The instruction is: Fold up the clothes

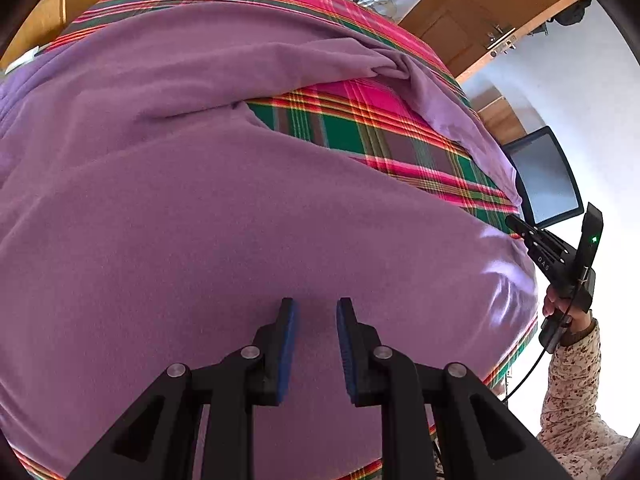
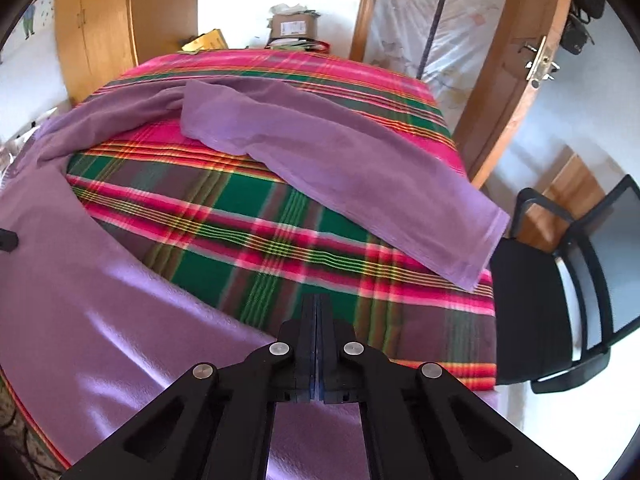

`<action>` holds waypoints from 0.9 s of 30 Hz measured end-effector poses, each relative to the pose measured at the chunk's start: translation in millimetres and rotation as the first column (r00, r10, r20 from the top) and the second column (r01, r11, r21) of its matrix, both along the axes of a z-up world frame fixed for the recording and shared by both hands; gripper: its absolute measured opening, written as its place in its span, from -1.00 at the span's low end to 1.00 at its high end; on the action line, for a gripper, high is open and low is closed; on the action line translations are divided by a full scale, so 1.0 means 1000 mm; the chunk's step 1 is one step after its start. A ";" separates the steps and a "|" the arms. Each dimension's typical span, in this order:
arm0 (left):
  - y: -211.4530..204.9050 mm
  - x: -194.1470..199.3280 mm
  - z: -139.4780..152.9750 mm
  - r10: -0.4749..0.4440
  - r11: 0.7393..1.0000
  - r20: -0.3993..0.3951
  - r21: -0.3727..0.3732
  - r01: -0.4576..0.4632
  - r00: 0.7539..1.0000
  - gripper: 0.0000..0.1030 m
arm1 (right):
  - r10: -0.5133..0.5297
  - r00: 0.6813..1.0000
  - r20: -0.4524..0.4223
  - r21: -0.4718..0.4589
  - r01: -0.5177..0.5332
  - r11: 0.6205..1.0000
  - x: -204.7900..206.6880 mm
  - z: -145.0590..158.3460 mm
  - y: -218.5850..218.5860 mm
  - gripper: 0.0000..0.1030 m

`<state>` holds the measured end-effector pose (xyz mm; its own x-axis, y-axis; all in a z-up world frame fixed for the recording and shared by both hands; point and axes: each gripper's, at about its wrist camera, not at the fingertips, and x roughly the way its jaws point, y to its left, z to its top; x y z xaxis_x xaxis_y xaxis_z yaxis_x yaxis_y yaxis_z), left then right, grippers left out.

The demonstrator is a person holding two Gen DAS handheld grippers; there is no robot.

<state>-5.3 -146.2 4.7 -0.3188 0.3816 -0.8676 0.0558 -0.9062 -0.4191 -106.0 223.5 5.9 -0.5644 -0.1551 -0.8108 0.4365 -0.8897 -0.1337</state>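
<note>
A: Purple jersey, soft and limp: the garment (image 1: 208,208) lies spread over the plaid blanket (image 2: 256,240), its sleeve (image 2: 360,184) stretched toward the far right.

B: Light, it will sag. Take the sleeve's cuff (image 2: 480,248). The left claw (image 1: 316,340) hovers part-open and empty above the body; the right claw (image 2: 318,320) is closed on nothing.

The purple garment (image 1: 200,208) is soft matt cloth with a faintly fuzzy nap, the plaid blanket (image 2: 256,236) a woven matt fabric, the wardrobe (image 2: 100,28) at eleven o'clock smooth satin wood, and the left gripper (image 1: 316,312) matt black plastic with shiny metal pins.
</note>
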 end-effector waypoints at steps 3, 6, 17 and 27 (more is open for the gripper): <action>-0.017 -0.001 0.009 0.041 0.999 -0.022 -0.019 -0.042 0.999 -0.60 | 0.012 1.000 -0.005 0.005 -0.012 1.000 -0.003 0.002 -0.005 -0.98; -0.038 -0.001 0.019 0.092 0.995 -0.047 -0.045 -0.094 0.995 -0.60 | 0.023 1.000 -0.021 0.019 -0.023 1.000 -0.009 0.008 -0.011 -0.97; -0.122 -0.022 0.064 0.237 0.940 -0.131 -0.218 -0.261 0.963 -0.60 | 0.128 0.988 -0.089 0.059 -0.123 0.991 -0.046 0.053 -0.060 -0.88; -0.220 -0.056 0.063 0.407 0.874 -0.073 -0.258 -0.411 0.911 -0.59 | 0.261 0.954 -0.145 0.019 -0.261 0.965 -0.073 0.098 -0.137 -0.78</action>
